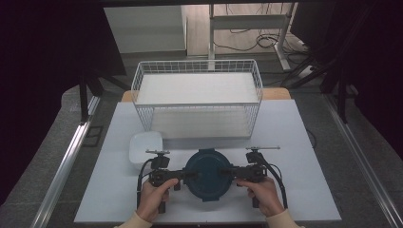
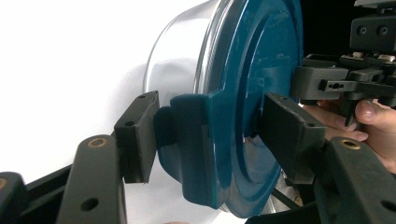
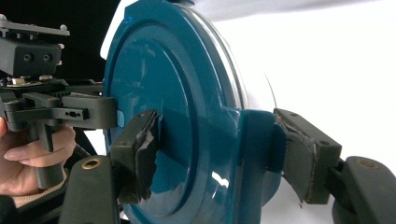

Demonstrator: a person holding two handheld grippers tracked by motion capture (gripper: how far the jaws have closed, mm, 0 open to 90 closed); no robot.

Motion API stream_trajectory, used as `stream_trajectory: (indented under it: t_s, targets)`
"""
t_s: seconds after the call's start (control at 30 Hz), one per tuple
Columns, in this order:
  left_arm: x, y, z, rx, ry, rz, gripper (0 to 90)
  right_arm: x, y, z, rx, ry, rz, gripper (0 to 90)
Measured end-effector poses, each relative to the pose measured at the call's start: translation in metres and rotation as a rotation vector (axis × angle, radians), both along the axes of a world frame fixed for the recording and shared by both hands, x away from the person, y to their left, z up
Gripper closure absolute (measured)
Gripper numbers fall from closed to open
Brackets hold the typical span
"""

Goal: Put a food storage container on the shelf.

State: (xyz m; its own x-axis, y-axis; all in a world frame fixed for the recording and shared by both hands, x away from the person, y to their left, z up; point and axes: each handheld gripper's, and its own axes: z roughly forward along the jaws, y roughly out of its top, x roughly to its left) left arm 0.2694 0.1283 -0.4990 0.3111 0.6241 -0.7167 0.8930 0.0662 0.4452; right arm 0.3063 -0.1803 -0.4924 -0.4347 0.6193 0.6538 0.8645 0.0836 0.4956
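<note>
A round container with a dark blue lid sits near the table's front edge, between my two hands. My left gripper reaches in from the left. In the left gripper view this gripper has one pad against the lid's side clip and the other on the lid's top face. My right gripper reaches in from the right. In the right gripper view it grips the opposite clip the same way, one pad on the lid's top. The container's pale body lies under the lid.
A white wire basket stands at the back middle of the white table. A small white square bowl sits just left of the container, close behind my left gripper. Dark floor and metal rails flank the table.
</note>
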Motion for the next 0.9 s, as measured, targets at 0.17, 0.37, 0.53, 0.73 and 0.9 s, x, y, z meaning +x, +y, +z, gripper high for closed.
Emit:
stream_trajectory:
  t_s: [0.17,0.37,0.53,0.73,0.9]
  targets:
    - [-0.003,0.0,0.006,0.011,-0.03,0.004,39.8,-0.001,0.0,0.004,0.001,-0.024,0.009,34.2]
    - [-0.007,0.002,0.017,0.018,-0.071,0.001,39.9,-0.005,0.003,0.015,-0.002,-0.072,0.022,34.2]
    - [-0.011,0.007,0.025,0.028,-0.098,0.002,39.9,-0.007,0.007,0.022,-0.001,-0.096,0.035,34.2]
    - [-0.014,0.008,0.037,0.053,-0.142,-0.002,39.9,-0.009,0.01,0.031,0.012,-0.123,0.041,34.2]
    - [-0.013,0.01,0.041,0.046,-0.153,-0.011,39.9,-0.008,0.011,0.04,-0.005,-0.158,0.063,34.4]
